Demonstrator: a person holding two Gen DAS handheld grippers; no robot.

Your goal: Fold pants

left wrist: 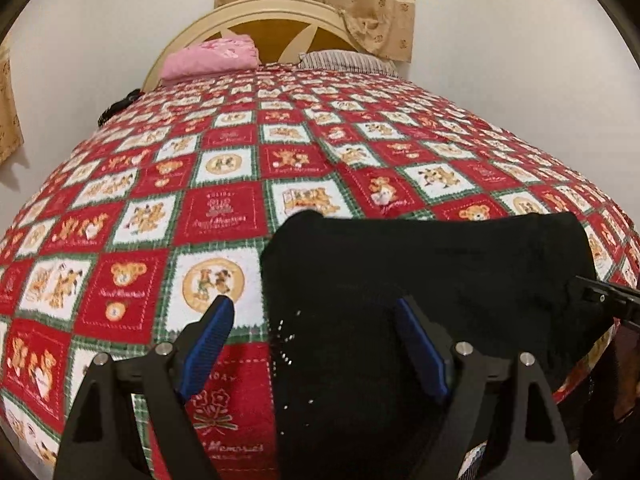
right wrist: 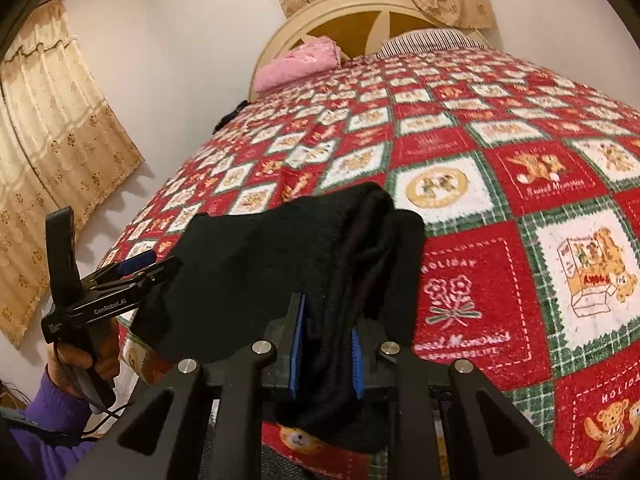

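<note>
The black pants [right wrist: 304, 264] lie bunched at the near edge of the bed, under both our tools. Our right gripper [right wrist: 328, 354] pinches a thick fold of them; our left gripper [left wrist: 316, 344] stands wide over their left edge, holding nothing. Ahead, the red teddy-bear blanket [left wrist: 280, 152] spreads bare to a pink pillow [left wrist: 210, 58], the cream headboard [left wrist: 256, 14] and beige curtains [right wrist: 60, 128].

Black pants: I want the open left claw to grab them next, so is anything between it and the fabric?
Nothing visible. The left claw straddles the edge of the black pants on the bedspread, nothing between.
</note>
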